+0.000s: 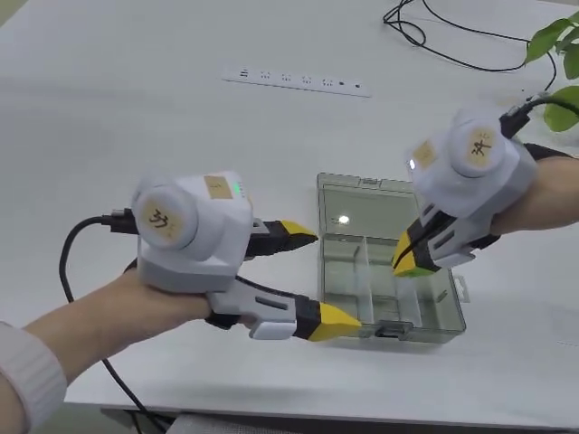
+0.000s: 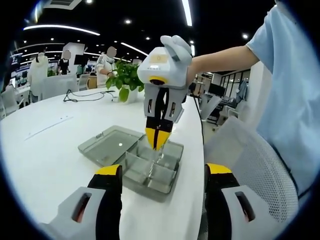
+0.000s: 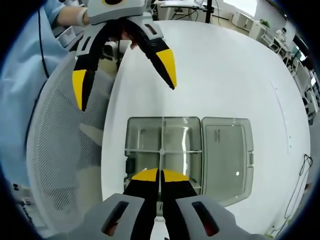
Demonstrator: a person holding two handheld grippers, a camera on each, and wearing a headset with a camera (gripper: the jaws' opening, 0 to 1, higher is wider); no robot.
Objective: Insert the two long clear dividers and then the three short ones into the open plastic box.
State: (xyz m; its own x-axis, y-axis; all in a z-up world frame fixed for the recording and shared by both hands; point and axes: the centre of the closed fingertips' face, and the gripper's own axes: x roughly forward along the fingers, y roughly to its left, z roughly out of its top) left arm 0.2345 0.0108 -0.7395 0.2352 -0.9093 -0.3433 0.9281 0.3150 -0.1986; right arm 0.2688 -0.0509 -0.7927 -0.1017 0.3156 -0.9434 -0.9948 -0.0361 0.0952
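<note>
2 grippers, 1 box. Left gripper is nearest, jaws wide apart, holding nothing, at the open box's left end. Right gripper is pinched on 1 clear divider, upright over mid-box. Behind: 1 power strip.

White table in an office (ceiling strip lights).

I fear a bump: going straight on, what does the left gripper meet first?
Probably the near wall of the box; depth is unclear. The right gripper, shut on a divider, hangs higher.
</note>
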